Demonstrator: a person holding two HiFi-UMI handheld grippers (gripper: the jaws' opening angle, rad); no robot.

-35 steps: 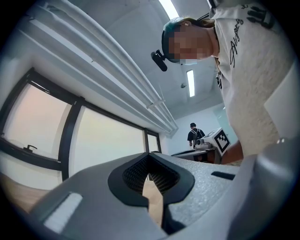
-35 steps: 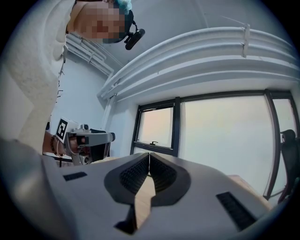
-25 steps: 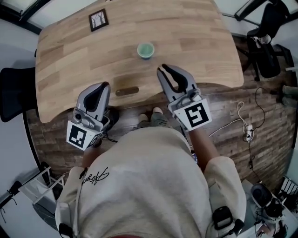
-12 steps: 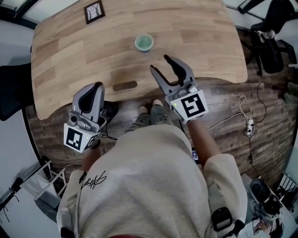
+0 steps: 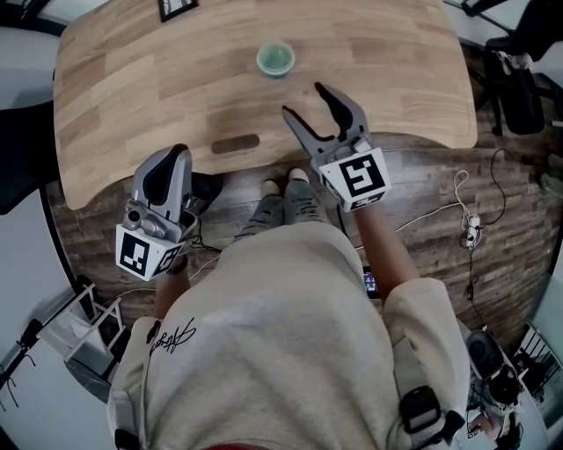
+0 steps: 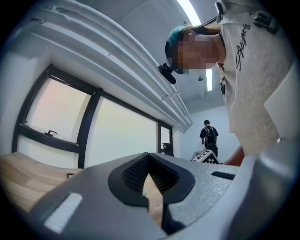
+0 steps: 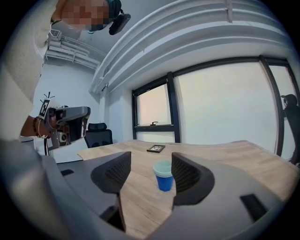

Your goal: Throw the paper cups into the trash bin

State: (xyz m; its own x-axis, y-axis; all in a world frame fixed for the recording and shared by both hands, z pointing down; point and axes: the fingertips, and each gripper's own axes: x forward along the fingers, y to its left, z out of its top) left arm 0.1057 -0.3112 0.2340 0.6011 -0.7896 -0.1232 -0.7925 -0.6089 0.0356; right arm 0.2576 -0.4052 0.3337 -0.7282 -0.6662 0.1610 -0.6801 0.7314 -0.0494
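Note:
A blue paper cup with a pale green rim [image 5: 274, 60] stands upright on the wooden table [image 5: 132, 79], and also shows in the right gripper view [image 7: 163, 176]. My right gripper [image 5: 303, 99] hovers over the table's near edge and points at the cup from a short way off. Its jaws have just been opening and now stand open with nothing between them [image 7: 151, 164]. My left gripper [image 5: 179, 154] hangs shut and empty at the table's near left edge; its pads [image 6: 140, 168] meet at the tips.
A small dark picture frame [image 5: 179, 9] lies at the table's far left. A dark oval slot [image 5: 235, 143] sits near the front edge. A black office chair [image 5: 515, 79] stands to the right, with cables [image 5: 466, 233] on the floor below it. No bin shows.
The right gripper's jaws went from shut to wide open. The table and cup have slid upward in the head view. The left gripper stayed shut.

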